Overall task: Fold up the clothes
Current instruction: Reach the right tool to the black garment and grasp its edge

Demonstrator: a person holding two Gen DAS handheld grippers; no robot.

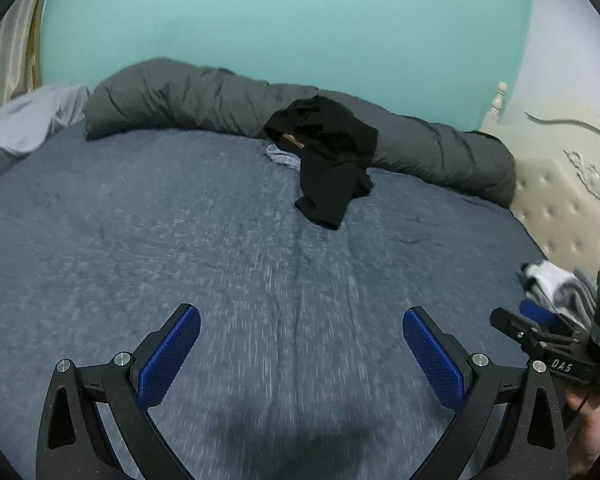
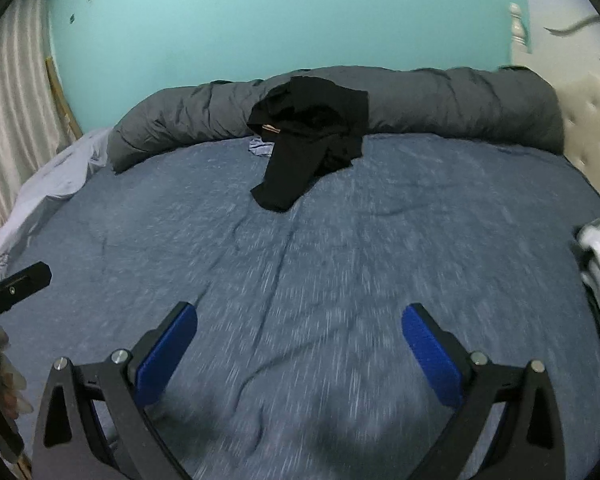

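Blue bedspread [image 1: 180,240] fills both views under a teal wall [image 1: 280,20]. Left gripper [image 1: 301,330] hovers wide open, empty; black garment [image 1: 328,152] lies crumpled (partly on the grey duvet [image 1: 180,100]) far ahead; right gripper [image 2: 299,326] likewise gapes empty.

I am seeing a crumpled black garment [image 1: 328,152] lying heaped against the rolled grey duvet [image 1: 204,100], one limp end trailing onto the blue bedspread [image 1: 220,260].
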